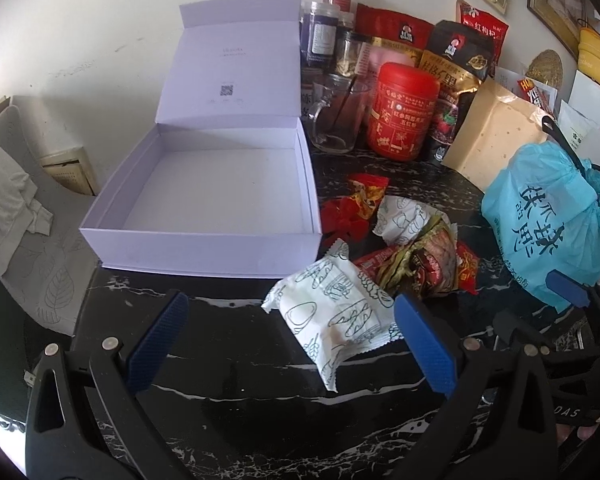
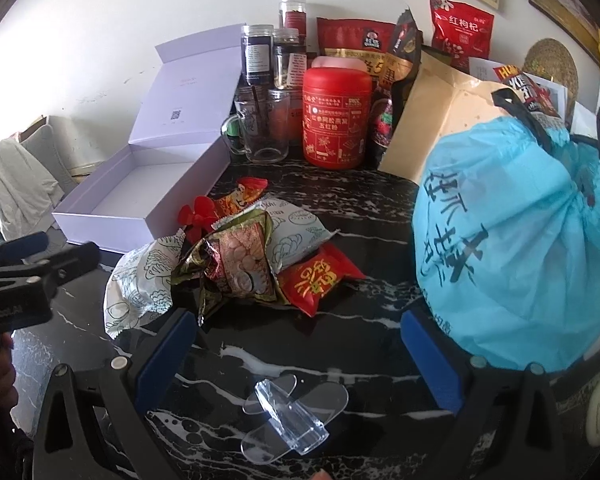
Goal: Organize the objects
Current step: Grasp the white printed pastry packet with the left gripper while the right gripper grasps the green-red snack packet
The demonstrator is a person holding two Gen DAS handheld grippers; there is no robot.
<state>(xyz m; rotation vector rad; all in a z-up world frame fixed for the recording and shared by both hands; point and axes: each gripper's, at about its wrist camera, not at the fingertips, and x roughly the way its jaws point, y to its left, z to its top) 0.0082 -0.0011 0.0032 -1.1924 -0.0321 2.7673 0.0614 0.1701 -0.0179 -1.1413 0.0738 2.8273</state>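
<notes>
Both sets of jaws stand wide and hold nothing. My left gripper (image 1: pixel 292 344) has a white patterned snack packet (image 1: pixel 336 316) lying between its blue pads on the black marbled counter (image 1: pixel 228 396). My right gripper (image 2: pixel 300 356) hangs over a clear acrylic stand (image 2: pixel 288 416). Just beyond, the snack pile (image 2: pixel 244 264) lies beside the open lavender box (image 1: pixel 216 200), which is empty; a blue bag (image 2: pixel 516 248) sits to the right.
</notes>
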